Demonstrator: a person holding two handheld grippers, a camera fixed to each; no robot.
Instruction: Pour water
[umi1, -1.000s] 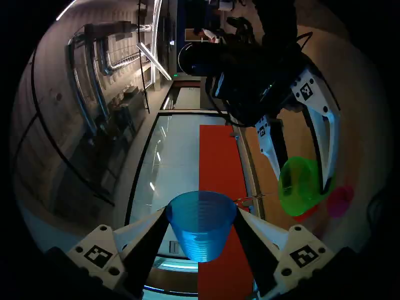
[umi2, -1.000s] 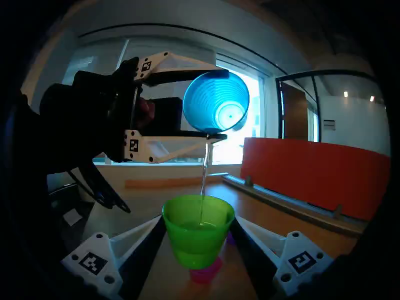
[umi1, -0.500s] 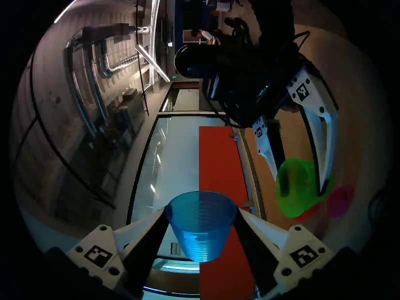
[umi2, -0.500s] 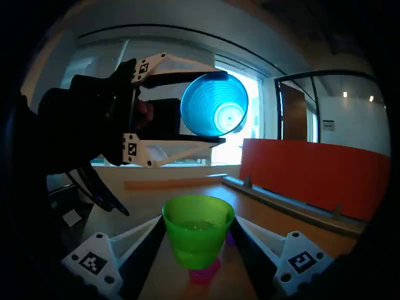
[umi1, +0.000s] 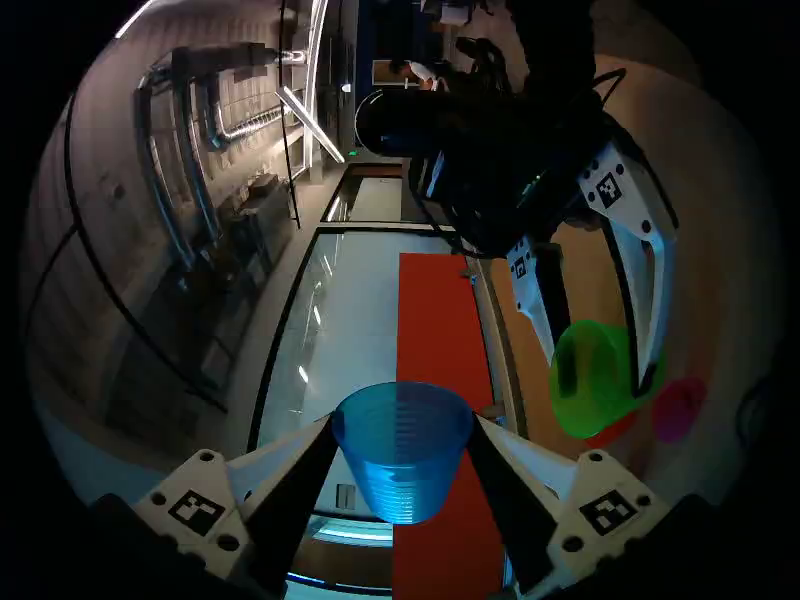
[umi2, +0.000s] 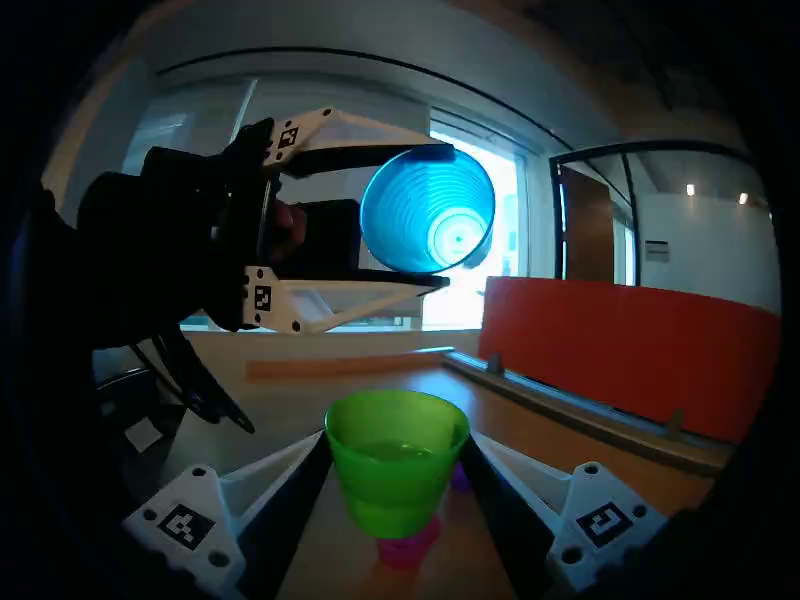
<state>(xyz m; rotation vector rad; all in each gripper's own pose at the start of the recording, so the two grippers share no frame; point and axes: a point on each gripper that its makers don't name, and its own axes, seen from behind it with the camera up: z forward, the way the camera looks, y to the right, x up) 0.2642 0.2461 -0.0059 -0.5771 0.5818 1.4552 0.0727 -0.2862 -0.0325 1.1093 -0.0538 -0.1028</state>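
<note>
Left gripper (umi1: 402, 425): both fingers pressed against the sides of a blue cup (umi1: 402, 470). Seen from the right gripper view, it is raised and rolled onto its side (one finger above the other), fingers pointing right, with the dark-covered left hand (umi2: 180, 240) behind it. Right gripper (umi2: 397, 445): lower, level, both fingers clamped on a green cup (umi2: 397, 480). In the left gripper view, the dark-covered right hand (umi1: 495, 170) grips its far end.
</note>
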